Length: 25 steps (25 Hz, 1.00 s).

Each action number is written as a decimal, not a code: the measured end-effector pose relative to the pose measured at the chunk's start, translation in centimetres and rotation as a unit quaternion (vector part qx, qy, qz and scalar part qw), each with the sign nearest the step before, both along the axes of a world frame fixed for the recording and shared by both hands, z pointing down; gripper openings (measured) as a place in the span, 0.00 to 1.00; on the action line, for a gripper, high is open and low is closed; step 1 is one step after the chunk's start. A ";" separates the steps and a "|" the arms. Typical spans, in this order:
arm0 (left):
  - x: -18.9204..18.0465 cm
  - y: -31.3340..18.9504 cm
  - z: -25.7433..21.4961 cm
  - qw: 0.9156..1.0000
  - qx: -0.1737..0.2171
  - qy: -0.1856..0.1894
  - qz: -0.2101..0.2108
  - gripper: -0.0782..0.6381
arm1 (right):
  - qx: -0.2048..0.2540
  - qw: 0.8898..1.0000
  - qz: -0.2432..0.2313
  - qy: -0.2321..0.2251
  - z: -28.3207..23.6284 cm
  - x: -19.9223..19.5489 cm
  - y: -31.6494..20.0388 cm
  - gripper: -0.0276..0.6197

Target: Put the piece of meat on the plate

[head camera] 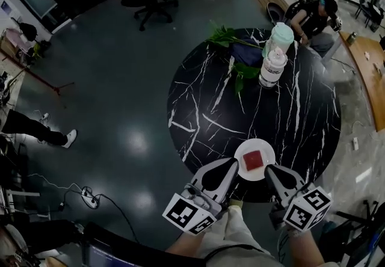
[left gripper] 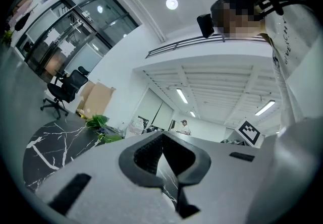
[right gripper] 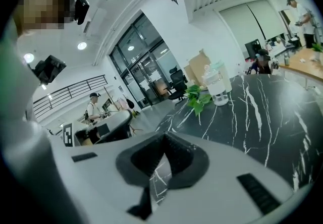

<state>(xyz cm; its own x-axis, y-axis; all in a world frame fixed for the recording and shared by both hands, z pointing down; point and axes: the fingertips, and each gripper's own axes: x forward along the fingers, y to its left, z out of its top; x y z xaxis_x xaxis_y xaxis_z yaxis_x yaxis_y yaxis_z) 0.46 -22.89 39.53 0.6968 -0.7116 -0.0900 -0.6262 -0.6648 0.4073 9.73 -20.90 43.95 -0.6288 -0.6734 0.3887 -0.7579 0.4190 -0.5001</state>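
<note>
Round black marble table [head camera: 198,109]. White plate [head camera: 242,150] near its front edge, bearing the piece of meat [head camera: 254,160], a red square lying flat at the plate's centre. Left tongs [head camera: 230,165]: tips together, nothing between them, just left of the plate. Right tongs [head camera: 271,171]: tips likewise together and empty, just right of the plate. Far side of table: leafy green plant [head camera: 231,40] and what seem to be two lidded containers [head camera: 272,67], too small to confirm.
</note>
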 end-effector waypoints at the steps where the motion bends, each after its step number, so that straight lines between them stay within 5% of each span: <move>1: 0.0 0.0 -0.5 1.000 0.003 -0.001 0.002 0.12 | 0.004 1.000 -0.003 0.001 -0.5 -0.1 0.3 0.06; 25: -0.6 1.2 -6.6 0.999 0.049 -0.012 0.015 0.12 | 0.051 0.999 -0.009 -0.013 -6.4 -0.4 3.4 0.06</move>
